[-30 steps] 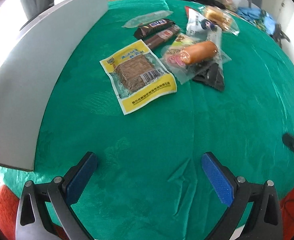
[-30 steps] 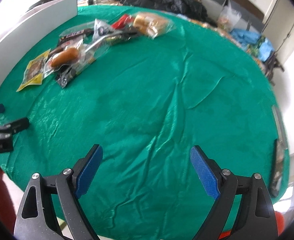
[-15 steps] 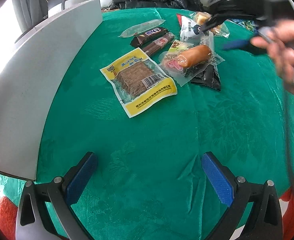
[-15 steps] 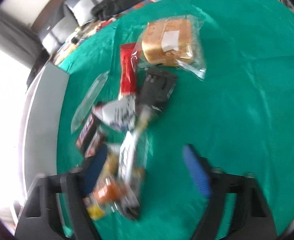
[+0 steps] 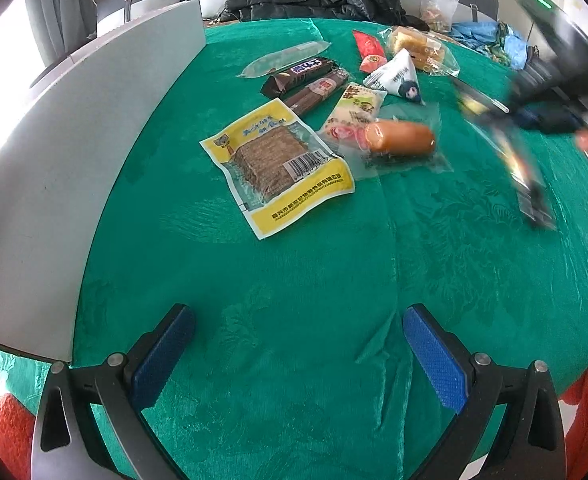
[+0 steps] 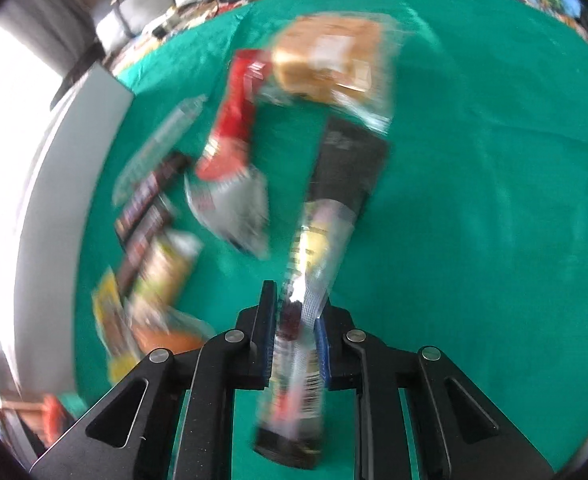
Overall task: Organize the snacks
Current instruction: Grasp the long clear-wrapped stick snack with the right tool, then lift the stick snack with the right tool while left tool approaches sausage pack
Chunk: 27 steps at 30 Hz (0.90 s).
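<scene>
Your left gripper [image 5: 294,356] hangs wide apart, empty, the snack pile [image 5: 334,120] well ahead of it. Your right gripper [image 6: 294,344] is clamped on a long clear packet [image 6: 306,280]: you're mid-carry, I judge. Next, pick a bare spot on the green cloth [image 6: 474,200] and release there.

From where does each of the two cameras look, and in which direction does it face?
Left wrist: sits on the left claw, low over the green tablecloth, facing the snack pile; its open blue pads show.
Right wrist: sits on the right claw, looking down; its pads clamp a long clear-and-black snack packet.
Shared: the yellow flat tofu packet, the orange sausage.
</scene>
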Available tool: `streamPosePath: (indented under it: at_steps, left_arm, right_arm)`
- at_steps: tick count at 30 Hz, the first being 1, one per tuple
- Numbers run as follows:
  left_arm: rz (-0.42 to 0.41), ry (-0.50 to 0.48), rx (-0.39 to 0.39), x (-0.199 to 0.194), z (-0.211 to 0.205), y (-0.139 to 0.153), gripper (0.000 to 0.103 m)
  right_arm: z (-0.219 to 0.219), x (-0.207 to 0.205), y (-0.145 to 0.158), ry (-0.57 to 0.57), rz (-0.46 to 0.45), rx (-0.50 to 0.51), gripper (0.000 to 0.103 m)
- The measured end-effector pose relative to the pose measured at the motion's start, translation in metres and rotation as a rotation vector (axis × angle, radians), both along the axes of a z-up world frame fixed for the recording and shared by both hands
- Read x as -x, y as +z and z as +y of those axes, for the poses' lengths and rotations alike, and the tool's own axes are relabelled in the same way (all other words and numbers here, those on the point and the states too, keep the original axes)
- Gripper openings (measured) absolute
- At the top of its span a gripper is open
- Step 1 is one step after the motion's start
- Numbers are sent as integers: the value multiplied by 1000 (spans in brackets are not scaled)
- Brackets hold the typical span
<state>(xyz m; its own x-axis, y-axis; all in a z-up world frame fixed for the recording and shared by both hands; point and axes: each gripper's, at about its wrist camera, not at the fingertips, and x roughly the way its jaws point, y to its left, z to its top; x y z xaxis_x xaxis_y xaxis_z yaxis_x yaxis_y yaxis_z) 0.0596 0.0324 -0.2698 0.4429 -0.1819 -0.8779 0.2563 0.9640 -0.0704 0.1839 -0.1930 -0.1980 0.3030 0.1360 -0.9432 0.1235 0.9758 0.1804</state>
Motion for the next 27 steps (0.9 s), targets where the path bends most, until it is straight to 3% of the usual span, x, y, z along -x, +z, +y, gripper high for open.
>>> streamPosePath:
  at_steps: [4,7,9,13,16,19,22,25,27]
  left_arm:
    - [-10,4,2,1,-2,0,103]
    - [-14,-5,0,1,-5,1,103]
    - [-23,-36,-24,2,-12,3,103]
    - [-99,-165,-82,2,-36,20,103]
    - [-205,-277,-198,-9,-61,40,103]
    - [-249,-350,-254,-31,-81,50,103]
    - [-195,-363,-243,-65,-99,47,103]
    - [-116,-376,-211,-84,-112,32,102]
    - [-17,-431,-144,-83,-120,26,99]
  right_arm:
    - [-22,42,5,74,5,150,18]
    - [-33,76,5,72,-48,191,32]
    - [-39,97,1,44,-93,166,68]
    - [-38,127,-3,13,-199,161,68]
    - [-31,131,-3,29,-213,172,72]
    - [-37,135,-2,32,-238,174,74]
    - [-38,134,-6,25,-275,159,80]
    - [-32,135,-9,52,-287,207,83]
    - [-25,135,-12,80,-287,258,83]
